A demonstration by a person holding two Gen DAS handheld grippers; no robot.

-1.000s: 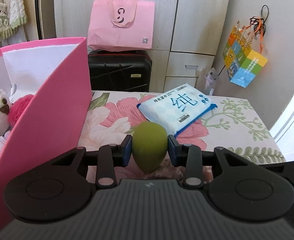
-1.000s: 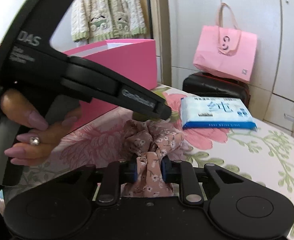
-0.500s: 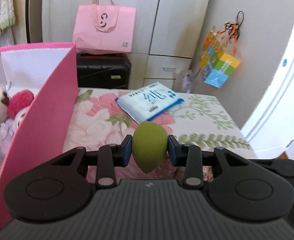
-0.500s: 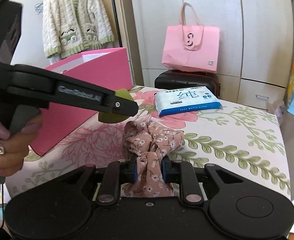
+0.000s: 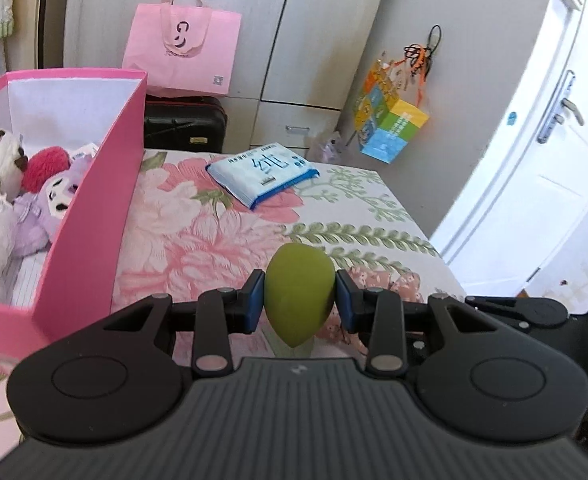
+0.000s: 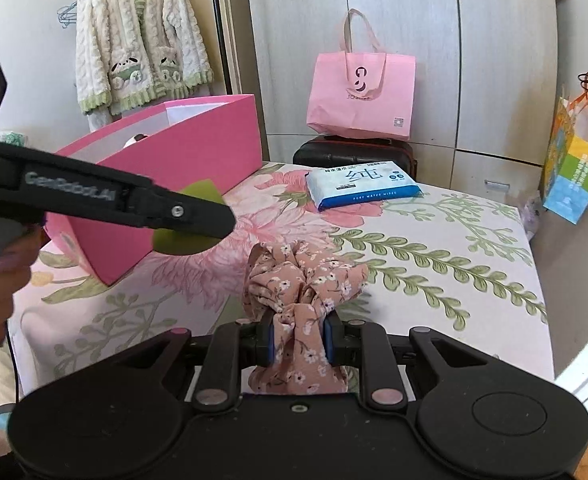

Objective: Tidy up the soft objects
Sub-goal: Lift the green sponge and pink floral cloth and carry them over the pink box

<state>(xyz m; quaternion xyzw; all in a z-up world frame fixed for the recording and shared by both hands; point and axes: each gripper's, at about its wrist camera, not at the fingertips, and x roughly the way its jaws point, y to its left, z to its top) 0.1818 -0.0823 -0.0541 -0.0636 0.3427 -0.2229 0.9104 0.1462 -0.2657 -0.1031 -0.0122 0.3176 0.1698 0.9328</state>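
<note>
Both grippers loaded, pink box partly filled

The left gripper [image 5: 299,306] is closed on a green egg-shaped sponge [image 5: 298,292], lifted above the flowered table [image 5: 373,208] just right of the pink box [image 5: 94,220]; the right gripper [image 6: 297,342] pinches a floral scrunchie [image 6: 303,280] near the table's near edge. Plush toys [image 5: 34,184] already lie in the box at the left, so some sorting looks done; these two items are not yet in, and a wipes pack [image 5: 262,170] lies at the far side
</note>
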